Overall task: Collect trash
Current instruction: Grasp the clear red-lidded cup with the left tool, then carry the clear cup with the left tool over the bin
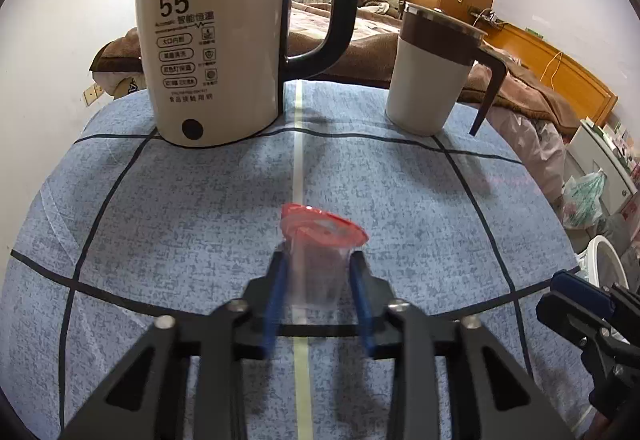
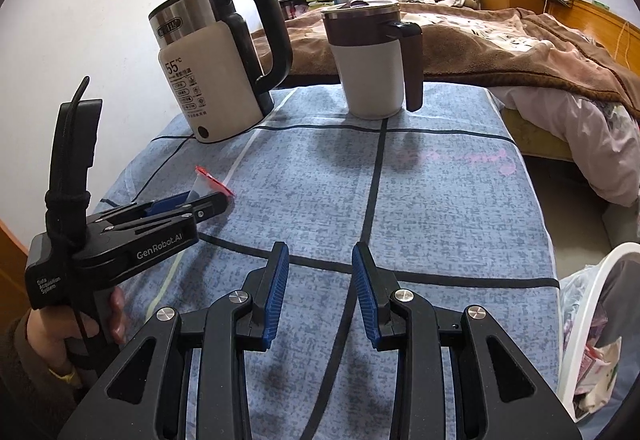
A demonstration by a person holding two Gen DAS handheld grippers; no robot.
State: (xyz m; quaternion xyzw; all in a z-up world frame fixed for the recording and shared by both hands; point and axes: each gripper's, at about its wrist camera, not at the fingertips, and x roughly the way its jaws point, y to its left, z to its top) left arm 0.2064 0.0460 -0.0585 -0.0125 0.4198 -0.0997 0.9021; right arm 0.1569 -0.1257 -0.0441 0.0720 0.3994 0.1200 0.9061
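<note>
1. While the left hand-held gripper (image 1: pixel 318 260) sits low over the blue checked desk (image 1: pixel 160 200), its 2 blue pads are clamped on a small clear plastic cup (image 1: pixel 316 272) with a torn red foil lid (image 1: pixel 324 226); this is the trash, and it sits at the near middle of the desk, on the pale stripe.
2. Behind it to the left stands a cream electric kettle (image 1: pixel 208 52), well apart, with its cord trailing off the desk's left side. To do this step well, I would lift straight up before travelling, so the cup clears the cloth and nothing swings toward the kettle.
3. The cup looks thin and easily crushed, so the squeeze should stay as it is; the loose lid could flap or snag, so a slow, level carry seems wise.
4. Further right stands a white and brown mug (image 1: pixel 428 76), also well clear of the cup.
5. The right hand-held gripper (image 2: pixel 320 280) hangs above the near desk with its jaws apart and nothing between them; it should keep out of the carrying path.
6. At the far right, off the desk's edge, is a white bin (image 2: pixel 592 312) lined with a bag and already holding scraps. Judging by the task, the cup belongs there: carry it across the desk, stop above the rim, then release.
</note>
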